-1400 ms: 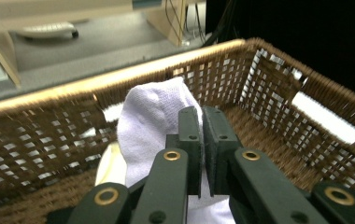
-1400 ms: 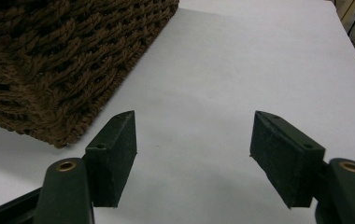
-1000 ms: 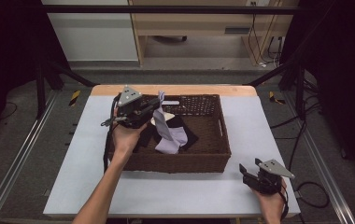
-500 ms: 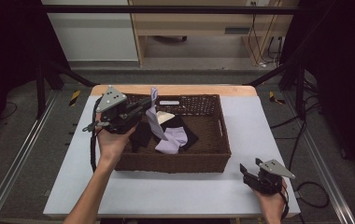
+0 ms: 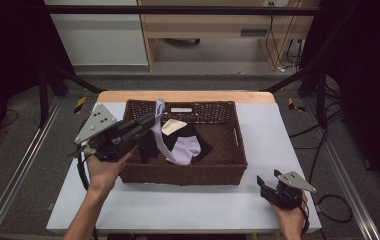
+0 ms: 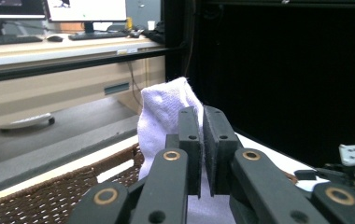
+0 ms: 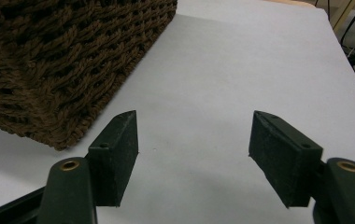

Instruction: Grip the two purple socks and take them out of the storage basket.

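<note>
The left gripper, clamped on the lavender sock, lifts a light, limp fabric best pinched near one end, while the right gripper stands open.

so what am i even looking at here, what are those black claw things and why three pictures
A person at a table holds a hand tool with two black fingers in each hand. The high view looks down from above the table. The other two pictures come from small cameras riding on each tool, looking along its fingers.

On the table stands a brown woven basket holding a few cloth pieces: black, cream and pale lilac. The left gripper is shut on a lilac sock and holds it up over the basket's left end, the sock trailing down inside. The right gripper sits near the table's front right corner, fingers apart over bare tabletop, holding nothing.
</note>
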The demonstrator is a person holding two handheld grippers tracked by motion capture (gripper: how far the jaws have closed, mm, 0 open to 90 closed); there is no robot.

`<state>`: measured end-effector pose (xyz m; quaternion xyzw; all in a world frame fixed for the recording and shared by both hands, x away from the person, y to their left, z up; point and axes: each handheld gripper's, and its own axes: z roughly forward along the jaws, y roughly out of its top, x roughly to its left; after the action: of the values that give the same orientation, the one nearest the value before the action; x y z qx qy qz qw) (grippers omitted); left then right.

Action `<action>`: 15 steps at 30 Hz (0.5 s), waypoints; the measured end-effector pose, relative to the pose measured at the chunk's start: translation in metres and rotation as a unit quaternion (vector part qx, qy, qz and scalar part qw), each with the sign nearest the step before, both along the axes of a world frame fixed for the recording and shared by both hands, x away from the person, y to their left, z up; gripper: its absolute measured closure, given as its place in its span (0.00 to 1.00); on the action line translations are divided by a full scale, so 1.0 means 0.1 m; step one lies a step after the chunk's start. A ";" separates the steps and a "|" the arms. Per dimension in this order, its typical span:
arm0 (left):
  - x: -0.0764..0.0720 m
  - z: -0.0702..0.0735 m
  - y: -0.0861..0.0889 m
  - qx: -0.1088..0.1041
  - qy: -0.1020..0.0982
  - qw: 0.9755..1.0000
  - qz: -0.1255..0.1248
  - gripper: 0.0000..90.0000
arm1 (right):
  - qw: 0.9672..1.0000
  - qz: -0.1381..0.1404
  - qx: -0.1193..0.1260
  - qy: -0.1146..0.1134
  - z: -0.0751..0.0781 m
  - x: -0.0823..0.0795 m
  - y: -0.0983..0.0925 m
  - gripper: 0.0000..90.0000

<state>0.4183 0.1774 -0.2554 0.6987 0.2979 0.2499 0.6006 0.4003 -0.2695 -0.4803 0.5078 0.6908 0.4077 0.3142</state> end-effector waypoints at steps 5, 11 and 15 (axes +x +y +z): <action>-0.16 -0.05 0.07 -0.004 -0.010 1.000 -0.010 0.95 | 1.000 -0.001 -0.001 0.000 0.00 0.00 0.00 0.39; -0.30 -0.13 0.12 0.010 -0.009 1.000 -0.020 0.95 | 1.000 -0.001 -0.007 -0.004 0.01 -0.01 0.01 0.42; -0.39 -0.20 0.14 0.021 -0.006 0.999 -0.023 0.95 | 1.000 -0.002 -0.007 -0.004 0.01 -0.01 0.01 0.42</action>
<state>0.3796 0.1909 -0.2752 0.7163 0.2724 0.2464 0.5933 0.3990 -0.2689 -0.4793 0.5058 0.6911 0.4043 0.3212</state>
